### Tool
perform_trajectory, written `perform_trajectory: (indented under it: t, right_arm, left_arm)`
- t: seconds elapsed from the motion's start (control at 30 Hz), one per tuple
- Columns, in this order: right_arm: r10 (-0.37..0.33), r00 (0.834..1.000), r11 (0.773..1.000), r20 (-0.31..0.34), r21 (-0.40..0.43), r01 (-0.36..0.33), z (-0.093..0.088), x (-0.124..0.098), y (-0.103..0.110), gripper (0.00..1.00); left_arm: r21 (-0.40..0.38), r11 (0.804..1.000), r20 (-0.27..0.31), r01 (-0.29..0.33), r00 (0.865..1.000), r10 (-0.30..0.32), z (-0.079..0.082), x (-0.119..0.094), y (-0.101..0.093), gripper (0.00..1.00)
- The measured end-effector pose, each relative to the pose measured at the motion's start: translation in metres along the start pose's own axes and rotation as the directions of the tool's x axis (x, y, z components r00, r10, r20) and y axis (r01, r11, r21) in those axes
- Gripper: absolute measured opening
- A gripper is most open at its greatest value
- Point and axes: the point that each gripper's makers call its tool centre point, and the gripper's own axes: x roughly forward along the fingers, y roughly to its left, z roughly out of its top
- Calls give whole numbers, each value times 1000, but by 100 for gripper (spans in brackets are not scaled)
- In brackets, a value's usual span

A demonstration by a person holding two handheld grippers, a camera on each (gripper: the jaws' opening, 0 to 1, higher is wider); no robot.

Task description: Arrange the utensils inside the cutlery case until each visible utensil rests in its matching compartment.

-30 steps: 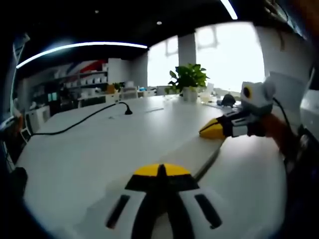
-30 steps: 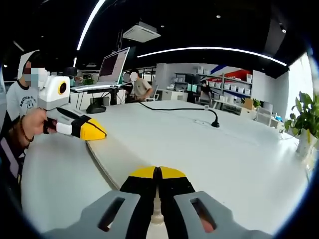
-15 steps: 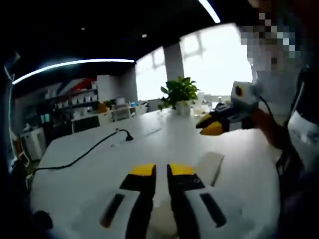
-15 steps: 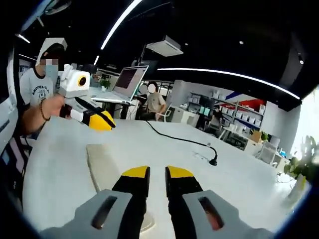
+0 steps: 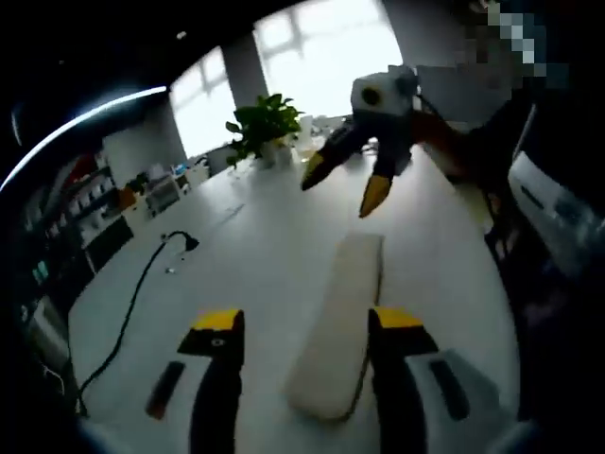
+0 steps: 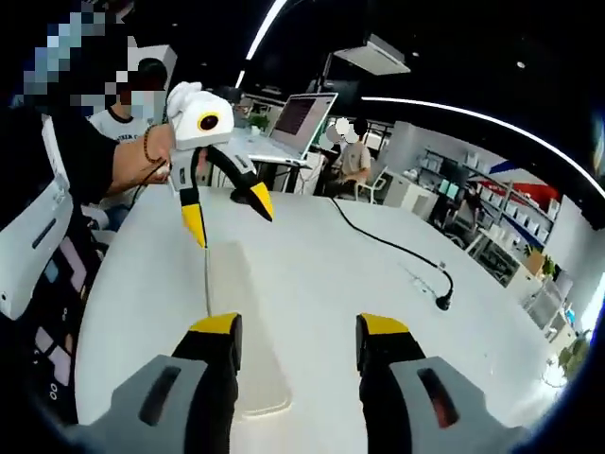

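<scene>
The cutlery case lies flat on the white table, a long, pale, closed-looking slab with rounded ends. In the left gripper view it runs lengthwise away from the camera, its near end lying between the left gripper's two yellow-tipped jaws, which stand wide apart with nothing between them but the case below. Whether they touch the case I cannot tell. No utensils can be made out on or in it.

Beyond the far end of the case, the right gripper hangs in the air with its jaws spread wide and pointing down toward the case, clear of it and holding nothing. A hand grips it from behind.

In the right gripper view the case stretches from between that view's own open jaws toward the left gripper, which hovers over the case's far end, jaws splayed and empty. A person's hand with a bead bracelet holds it.

Past the case, a black cable trails across the table to a small black stand. Further from the case, a potted plant stands by bright windows, and on the other side an open laptop sits on a desk with a seated person near it.
</scene>
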Motion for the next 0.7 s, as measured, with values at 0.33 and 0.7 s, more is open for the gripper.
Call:
perform_trajectory:
  t: [0.33,0.7]
  right_arm:
    - [182,947,974,-266,-87,-211,-30,9,25,79]
    - [293,850,935,-438,-55,-351,-58,22,43,82]
  left_arm:
    - [66,986,-192,154,972,-139,-18,13,-15,84]
    - [31,977,-359,211,915,-186,-51,24,-24,90]
